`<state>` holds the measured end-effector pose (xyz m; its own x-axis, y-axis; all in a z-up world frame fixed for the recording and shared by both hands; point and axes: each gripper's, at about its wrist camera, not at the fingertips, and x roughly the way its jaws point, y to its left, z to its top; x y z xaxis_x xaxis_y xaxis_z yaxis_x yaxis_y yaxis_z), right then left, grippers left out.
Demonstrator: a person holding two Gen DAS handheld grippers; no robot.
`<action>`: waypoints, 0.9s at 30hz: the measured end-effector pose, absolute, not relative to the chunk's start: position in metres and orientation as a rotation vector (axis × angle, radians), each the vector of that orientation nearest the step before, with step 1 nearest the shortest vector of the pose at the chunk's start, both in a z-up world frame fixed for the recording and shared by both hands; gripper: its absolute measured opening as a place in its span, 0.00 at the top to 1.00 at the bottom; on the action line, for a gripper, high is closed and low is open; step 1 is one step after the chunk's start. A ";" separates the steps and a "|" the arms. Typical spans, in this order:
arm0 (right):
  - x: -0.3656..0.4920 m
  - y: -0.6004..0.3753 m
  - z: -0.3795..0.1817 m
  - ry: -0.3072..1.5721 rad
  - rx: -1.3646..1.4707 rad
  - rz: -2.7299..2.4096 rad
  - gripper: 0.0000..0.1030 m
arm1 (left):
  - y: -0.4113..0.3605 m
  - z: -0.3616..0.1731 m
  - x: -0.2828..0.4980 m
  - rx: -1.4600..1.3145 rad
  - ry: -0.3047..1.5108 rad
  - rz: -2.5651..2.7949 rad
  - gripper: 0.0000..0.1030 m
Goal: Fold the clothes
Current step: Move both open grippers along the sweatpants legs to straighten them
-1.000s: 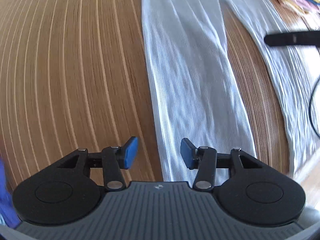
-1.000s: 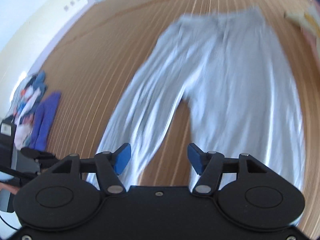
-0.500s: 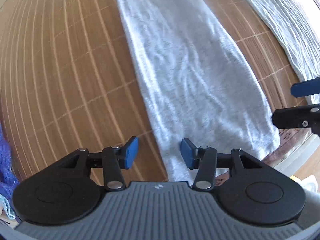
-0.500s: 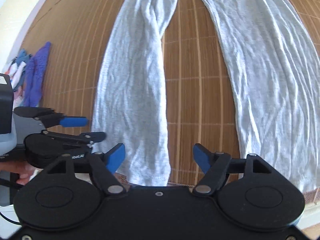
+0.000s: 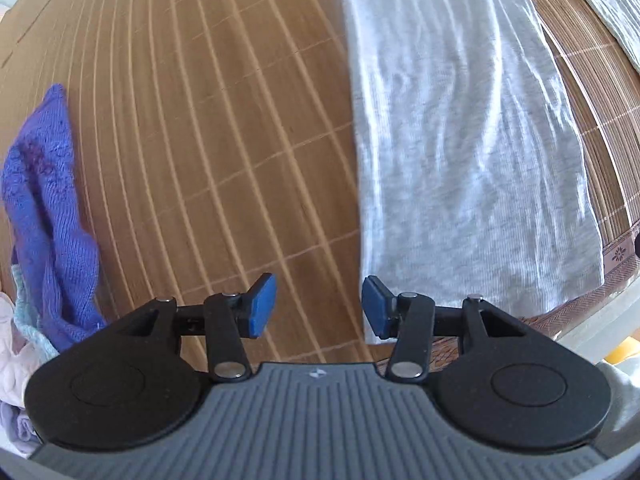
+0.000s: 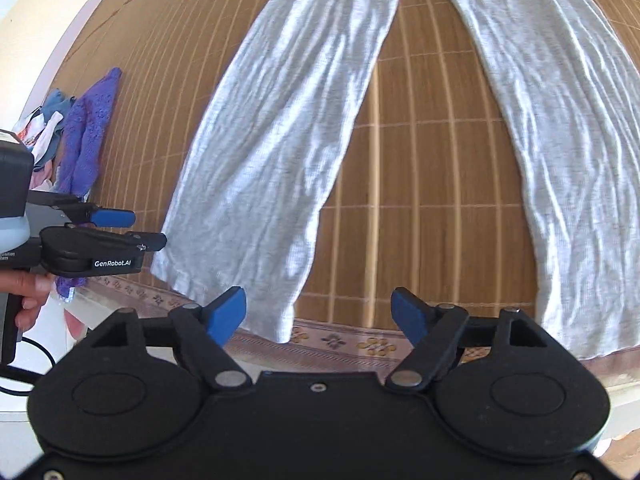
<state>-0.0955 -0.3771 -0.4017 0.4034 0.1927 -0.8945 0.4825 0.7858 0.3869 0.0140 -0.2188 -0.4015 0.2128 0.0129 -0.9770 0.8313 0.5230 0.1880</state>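
Light grey trousers [image 6: 288,128] lie flat on a bamboo mat [image 6: 424,168], legs spread toward me. In the left wrist view one leg [image 5: 460,152] runs down the right half, its hem near the mat's edge. My left gripper [image 5: 319,312] hangs open above bare mat just left of that leg's hem, nothing between its pads. The same left gripper [image 6: 120,228] shows side-on in the right wrist view, beside the hem corner. My right gripper [image 6: 318,314] hovers over the mat's patterned border between the two hems; its jaws are opening and hold nothing.
A purple knitted garment [image 5: 44,208] and a heap of other clothes [image 6: 44,128] lie at the mat's left side. The mat's patterned border [image 6: 340,340] marks the near edge. A person's hand [image 6: 28,296] holds the left gripper's handle.
Both grippers have drawn back along the trouser legs to the hems at the near edge. The right gripper's jaws have widened. The left gripper has shifted left, bringing the purple garment into view.
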 end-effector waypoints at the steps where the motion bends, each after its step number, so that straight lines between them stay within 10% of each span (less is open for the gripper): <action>1: -0.095 -0.375 -0.402 1.167 0.678 -0.197 0.21 | -0.217 -0.400 0.013 0.860 1.240 -0.680 0.47; 27: -0.065 -0.306 -0.427 1.232 0.196 0.006 0.20 | -0.214 -0.372 -0.017 0.733 1.299 -0.745 0.42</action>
<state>-0.0651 -0.3062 -0.4274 0.3346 0.1103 -0.9359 0.1015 0.9831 0.1522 -0.0170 -0.2137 -0.3720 0.1161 -0.0691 -0.9908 0.8204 0.5690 0.0564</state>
